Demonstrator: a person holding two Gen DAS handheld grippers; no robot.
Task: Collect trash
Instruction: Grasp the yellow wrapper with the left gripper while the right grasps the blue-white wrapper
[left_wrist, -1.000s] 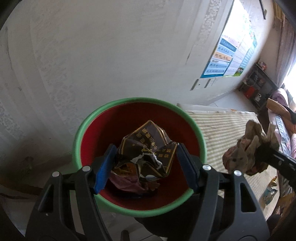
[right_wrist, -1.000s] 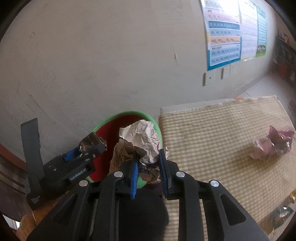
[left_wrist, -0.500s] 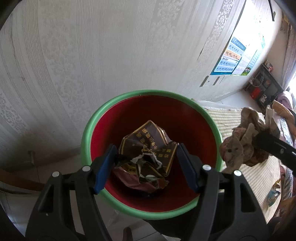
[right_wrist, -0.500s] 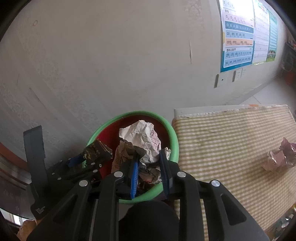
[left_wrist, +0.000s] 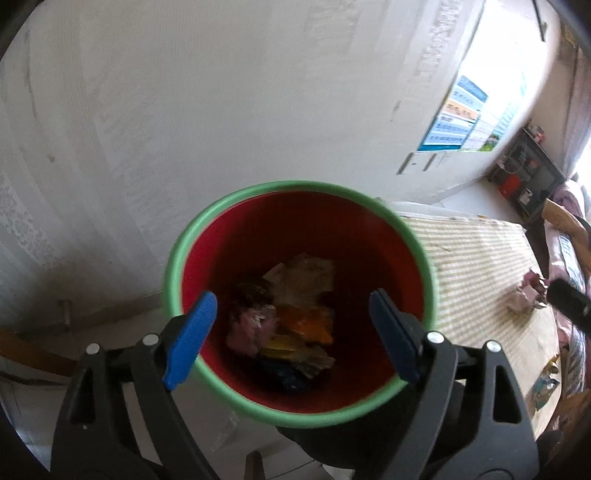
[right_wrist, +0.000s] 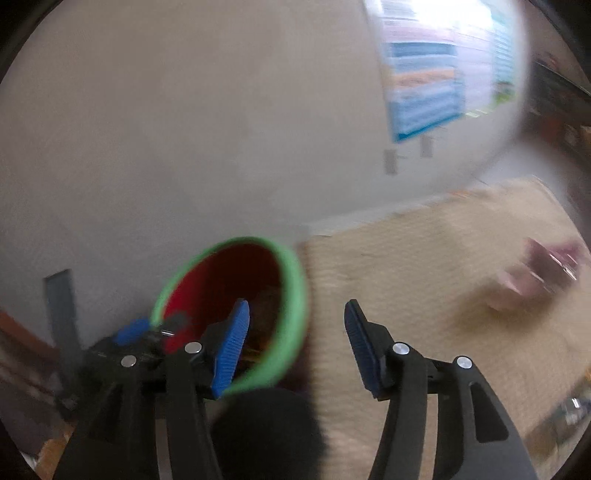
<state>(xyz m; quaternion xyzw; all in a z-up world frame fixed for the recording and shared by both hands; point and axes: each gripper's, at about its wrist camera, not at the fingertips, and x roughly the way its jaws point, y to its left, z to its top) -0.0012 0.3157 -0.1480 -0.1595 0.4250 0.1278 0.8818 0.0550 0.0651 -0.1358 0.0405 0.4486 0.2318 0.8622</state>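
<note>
Trash (left_wrist: 284, 325) sits crumpled at the bottom of a round red bin (left_wrist: 413, 258) with a green rim, mouth facing up, beside a woven striped mat (left_wrist: 472, 258). Left gripper (left_wrist: 295, 332) hangs over it, blue ribbed pads opening wide, nothing held. Right gripper (right_wrist: 295, 343) is opening too, empty; another pink wad (right_wrist: 535, 277) lies on the mat, no clear long axis.

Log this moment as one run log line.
left tongs: opening, empty, over bin | right tongs: opening, empty | pink wrapper: on mat
</note>
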